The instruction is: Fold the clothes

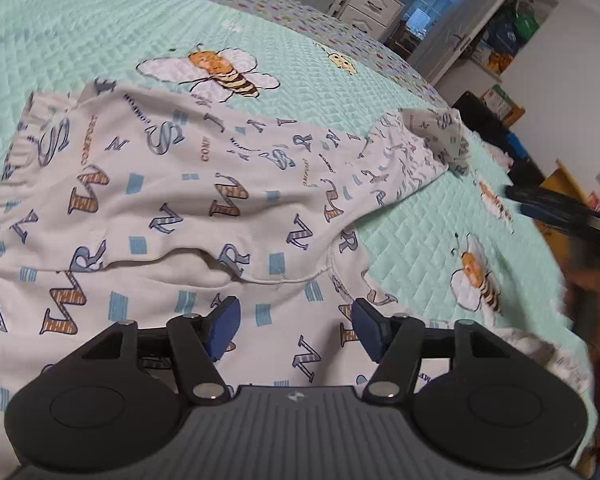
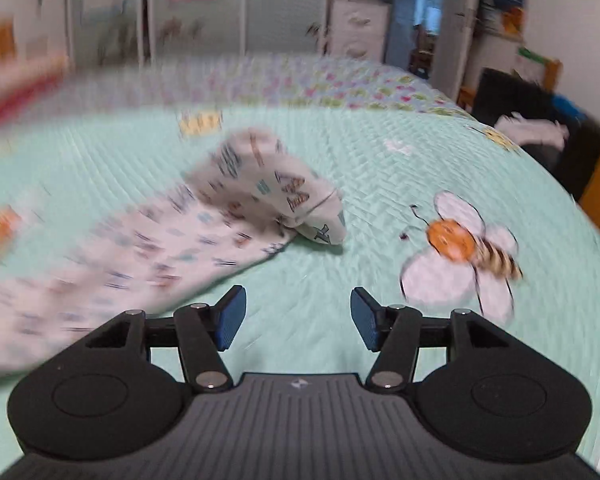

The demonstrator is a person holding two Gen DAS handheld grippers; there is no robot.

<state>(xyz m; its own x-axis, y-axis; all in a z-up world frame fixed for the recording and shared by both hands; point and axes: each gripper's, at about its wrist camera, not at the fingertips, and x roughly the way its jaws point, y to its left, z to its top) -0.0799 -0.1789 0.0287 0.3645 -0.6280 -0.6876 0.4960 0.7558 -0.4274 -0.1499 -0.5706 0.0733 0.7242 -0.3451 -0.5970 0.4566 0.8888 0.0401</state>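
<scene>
- White cotton pyjama trousers (image 1: 204,184), printed with blue and orange letters, lie spread on the mint quilted bedspread (image 1: 420,224).
- Left gripper (image 1: 296,328) hovers over the near cloth, jaws parted wide, holding nothing.
- Right gripper (image 2: 298,316) stands equally open and empty above bare quilt.
- Toward 11 o'clock from it, the trouser leg's end (image 2: 284,196) is flipped back, rumpled.

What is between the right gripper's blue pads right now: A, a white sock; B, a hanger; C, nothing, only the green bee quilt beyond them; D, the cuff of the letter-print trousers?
C: the right gripper stands open, with only the green bee quilt seen through the gap; the crumpled cuff of the letter-print trousers lies apart, ahead of it.
</scene>
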